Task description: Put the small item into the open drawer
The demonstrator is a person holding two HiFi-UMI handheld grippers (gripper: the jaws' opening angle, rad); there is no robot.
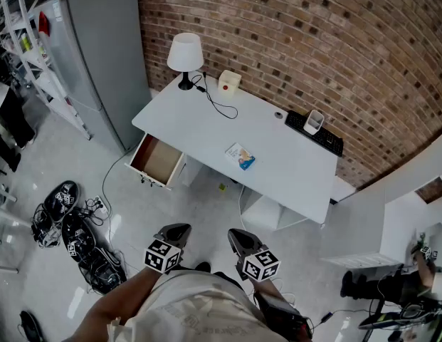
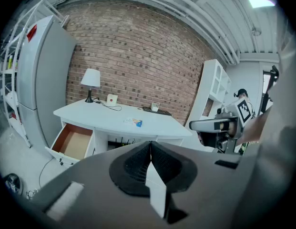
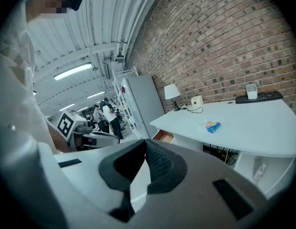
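Only one packet [image 1: 240,156] lies on the desk [image 1: 199,130], one drawer [image 1: 158,159] open.

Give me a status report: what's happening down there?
Left gripper and right gripper shut, empty, away from the desk. Small packet lying on the desk top. Drawer open, looks empty; nothing blocking.

No words, numbers or brand names are coming through legibly in any view. The left marker cube [image 1: 164,255] on the left tool [image 1: 175,232] and the right marker cube [image 1: 260,265] on the right tool [image 1: 240,239] are showing only black-and-white square patterns, not letters. The small packet [image 1: 240,155] lying on the worktop [image 1: 199,123] is carrying blue and orange print, too small to read. The cream box [image 1: 229,81] by the lamp is showing just a red dot.
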